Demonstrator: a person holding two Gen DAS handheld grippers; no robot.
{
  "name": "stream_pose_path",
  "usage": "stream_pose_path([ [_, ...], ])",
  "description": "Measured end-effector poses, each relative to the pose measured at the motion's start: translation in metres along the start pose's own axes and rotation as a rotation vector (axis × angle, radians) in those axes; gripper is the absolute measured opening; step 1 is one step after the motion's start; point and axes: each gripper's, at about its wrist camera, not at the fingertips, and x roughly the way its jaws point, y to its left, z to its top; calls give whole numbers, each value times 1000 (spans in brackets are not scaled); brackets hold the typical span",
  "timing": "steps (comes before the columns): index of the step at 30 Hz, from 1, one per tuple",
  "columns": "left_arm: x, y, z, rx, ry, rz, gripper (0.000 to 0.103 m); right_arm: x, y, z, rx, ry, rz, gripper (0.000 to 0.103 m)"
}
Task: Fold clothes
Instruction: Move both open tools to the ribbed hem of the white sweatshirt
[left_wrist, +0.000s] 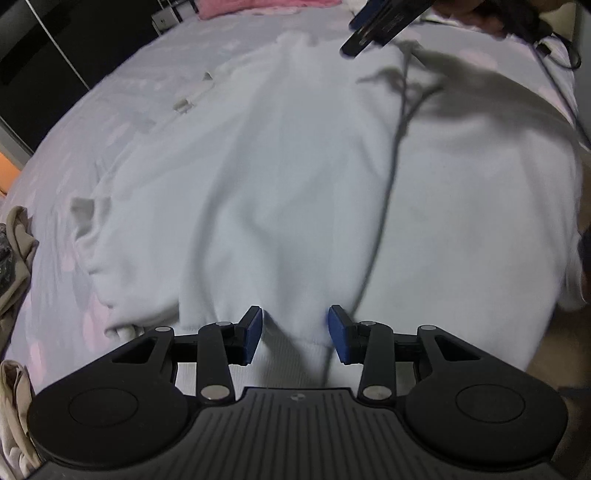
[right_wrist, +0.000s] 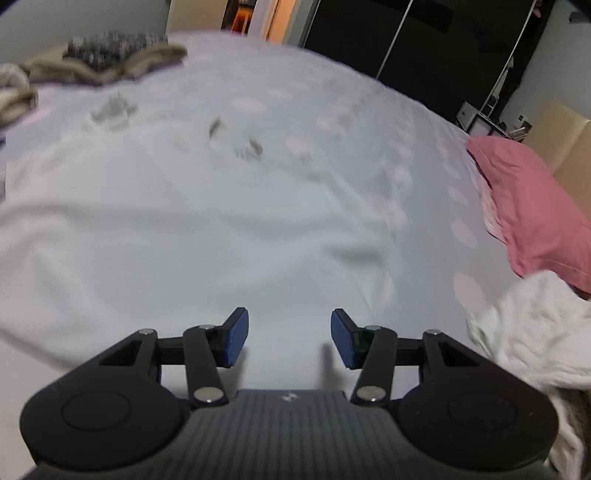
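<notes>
We've got the white sweatshirt (left_wrist: 295, 177) spread flat mid-frame on the bed sheet (left_wrist: 74, 155), ready for folding. Left gripper (left_wrist: 295, 334) straddles its ribbed hem, fingers apart, not pinching. Right gripper (right_wrist: 290, 338) hovers, fingers wide, empty.

Pink pillow (right_wrist: 532, 206) on spotted bedsheet (right_wrist: 332, 122); dark wardrobe (right_wrist: 424, 40).
</notes>
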Motion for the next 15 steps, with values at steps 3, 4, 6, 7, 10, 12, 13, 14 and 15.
stream_pose_path([
  [3, 7, 9, -2, -55, 16, -19, 41, 20, 0, 3, 47, 30, 16, 55],
  [4, 11, 12, -3, -78, 27, -32, 44, 26, 0, 1, 54, 52, 14, 55],
  [6, 12, 16, -7, -125, 38, -50, 49, 35, -1, -9, 76, 128, 17, 63],
  [7, 11, 19, -9, -151, 43, -58, 51, 40, -3, -14, 88, 169, 19, 67],
  [10, 9, 28, -13, -218, 66, -81, 53, 34, -14, -24, 154, 206, 46, 68],
  [12, 6, 31, -14, -244, 80, -87, 53, 26, -19, -28, 151, 234, 58, 68],
  [13, 3, 30, -14, -245, 80, -82, 53, 22, -20, -30, 141, 245, 61, 68],
  [14, 0, 30, -14, -245, 81, -76, 53, 16, -21, -33, 133, 251, 60, 68],
  [15, -3, 28, -14, -241, 83, -66, 53, 9, -23, -35, 128, 254, 57, 68],
])
